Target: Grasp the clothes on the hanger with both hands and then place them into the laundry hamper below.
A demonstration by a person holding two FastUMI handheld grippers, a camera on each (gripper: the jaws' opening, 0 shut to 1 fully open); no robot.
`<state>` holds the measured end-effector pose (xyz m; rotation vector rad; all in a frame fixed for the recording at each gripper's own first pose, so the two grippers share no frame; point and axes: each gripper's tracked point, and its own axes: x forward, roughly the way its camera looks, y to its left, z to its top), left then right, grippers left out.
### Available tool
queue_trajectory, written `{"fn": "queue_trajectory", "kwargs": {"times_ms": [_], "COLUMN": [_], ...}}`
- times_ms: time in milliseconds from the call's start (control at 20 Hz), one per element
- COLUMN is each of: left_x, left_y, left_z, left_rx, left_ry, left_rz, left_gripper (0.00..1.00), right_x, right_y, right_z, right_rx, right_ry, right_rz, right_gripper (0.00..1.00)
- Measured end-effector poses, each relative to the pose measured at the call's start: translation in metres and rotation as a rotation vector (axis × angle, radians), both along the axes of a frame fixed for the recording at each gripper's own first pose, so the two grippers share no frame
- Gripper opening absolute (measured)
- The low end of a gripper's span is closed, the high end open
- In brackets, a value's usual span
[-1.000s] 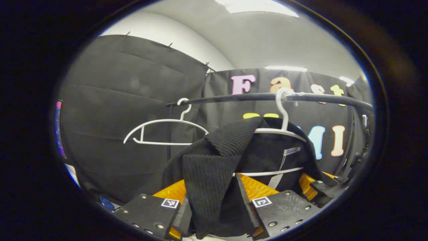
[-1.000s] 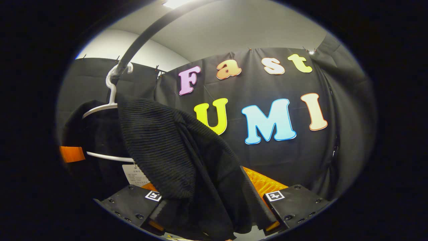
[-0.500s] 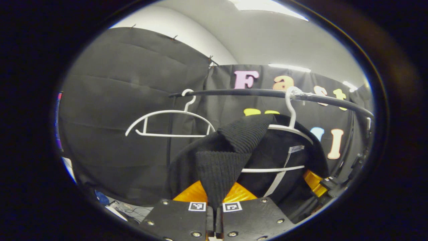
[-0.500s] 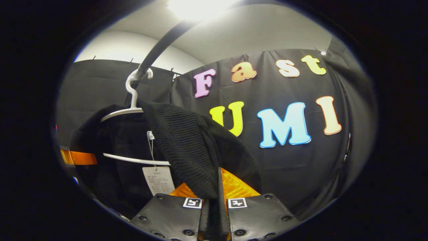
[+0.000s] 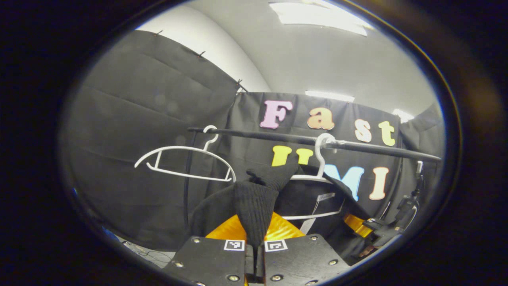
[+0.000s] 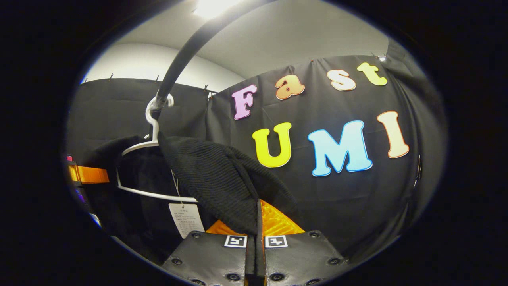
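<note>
Moved: both grippers have pulled back from the rail (image 5: 301,139), drawing the black garment (image 5: 254,202) taut.
Left gripper (image 5: 255,246): jaws clamped on knit.
Right gripper (image 6: 256,238): jaws clamped likewise, sharing the load.
Garment: draped on white hanger (image 6: 152,139) under the rail, not yet freed.

Left gripper (image 5: 255,248): two flat dark plates showing at the bottom of the left gripper view, round screws glinting at their corners, a small square black-and-white marker sitting on each inner corner. Ribbed pads peeking out behind. Right gripper (image 6: 256,243): same build showing in the right gripper view, textured dark plates, screws, paired square markers.
</note>
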<state>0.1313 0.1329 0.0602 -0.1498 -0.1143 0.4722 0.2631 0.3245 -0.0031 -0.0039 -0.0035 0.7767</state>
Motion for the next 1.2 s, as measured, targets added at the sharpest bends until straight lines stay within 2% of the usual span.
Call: {"fn": "queue_trajectory", "kwargs": {"times_ms": [150, 300, 350, 400, 450, 500, 550, 800, 1000, 1050, 1200], "left_x": [-0.009, -0.011, -0.011, -0.012, -0.011, -0.011, -0.009, 0.001, 0.015, 0.014, 0.018], "left_y": [0.016, 0.024, 0.028, 0.031, 0.032, 0.033, 0.035, 0.055, 0.064, 0.069, 0.082], "left_z": [0.017, 0.031, 0.033, 0.037, 0.040, 0.044, 0.046, 0.055, 0.058, 0.059, 0.065], "left_rx": [0.039, 0.067, 0.081, 0.096, 0.106, 0.120, 0.141, 0.316, 0.329, 0.341, 0.359], "left_ry": [-0.015, -0.023, -0.022, -0.023, -0.026, -0.029, -0.020, 0.066, 0.069, 0.072, 0.070], "left_rz": [0.033, 0.035, 0.038, 0.040, 0.039, 0.038, 0.038, 0.016, -0.029, -0.029, -0.058], "left_gripper": [0.05, 0.05, 0.04, 0.04, 0.04, 0.04, 0.04, 0.04, 0.05, 0.05, 0.05], "right_x": [0.009, 0.018, 0.018, 0.020, 0.020, 0.024, 0.031, 0.050, 0.060, 0.059, 0.059], "right_y": [-0.007, -0.008, -0.010, -0.012, -0.013, -0.014, -0.015, -0.016, -0.005, 0.000, 0.009], "right_z": [0.017, 0.026, 0.027, 0.027, 0.028, 0.032, 0.036, 0.060, 0.069, 0.070, 0.082], "right_rx": [0.012, 0.023, 0.024, 0.024, 0.025, 0.034, 0.045, 0.136, 0.131, 0.124, 0.101], "right_ry": [-0.062, -0.091, -0.091, -0.097, -0.112, -0.143, -0.168, -0.316, -0.425, -0.451, -0.570], "right_rz": [-0.035, -0.054, -0.060, -0.064, -0.067, -0.077, -0.089, -0.143, -0.154, -0.146, -0.141], "right_gripper": [0.00, 0.06, 0.00, 0.03, 0.00, 0.00, 0.06, 0.04, 0.04, 0.00, 0.04]}}
